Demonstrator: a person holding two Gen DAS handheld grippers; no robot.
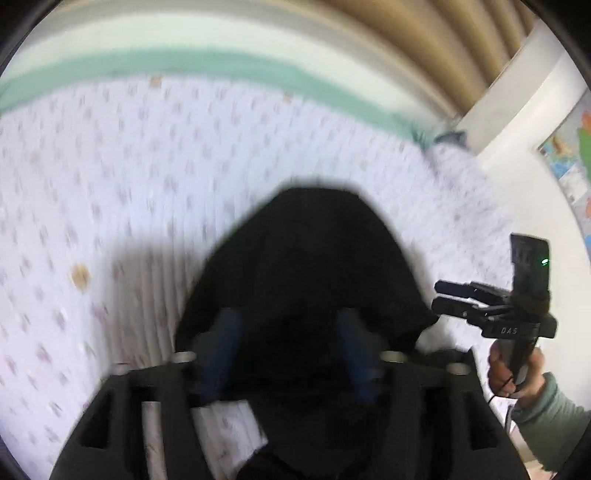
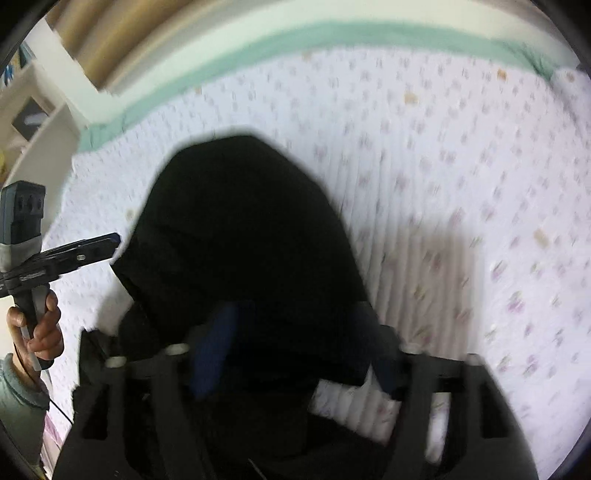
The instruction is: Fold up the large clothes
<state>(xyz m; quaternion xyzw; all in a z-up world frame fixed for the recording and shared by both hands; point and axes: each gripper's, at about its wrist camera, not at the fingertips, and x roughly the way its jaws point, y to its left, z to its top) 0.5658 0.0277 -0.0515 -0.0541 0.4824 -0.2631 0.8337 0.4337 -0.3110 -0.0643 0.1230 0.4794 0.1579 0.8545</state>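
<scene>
below, the black garment (image 1: 306, 251) was seen heaped on the floral bed sheet (image 1: 147, 166), with the left gripper (image 1: 291, 343) and right gripper (image 2: 295, 339) fingers spread apart above it, nothing gripped.

Place: a bedroom in a home is shown.
Bed: a wide mattress is covered by a white quilted bedspread (image 1: 155, 177) printed with small purple flowers.
Bedding edge: a mint-green band (image 2: 369, 35) is seen along the far side.
Window side: beige pleated curtains (image 1: 424, 44) are hung behind the bed.
Wall: a colourful poster (image 1: 570, 155) is pinned on a white wall.
Storage: white shelving (image 2: 40, 122) is placed beside the bed.
</scene>
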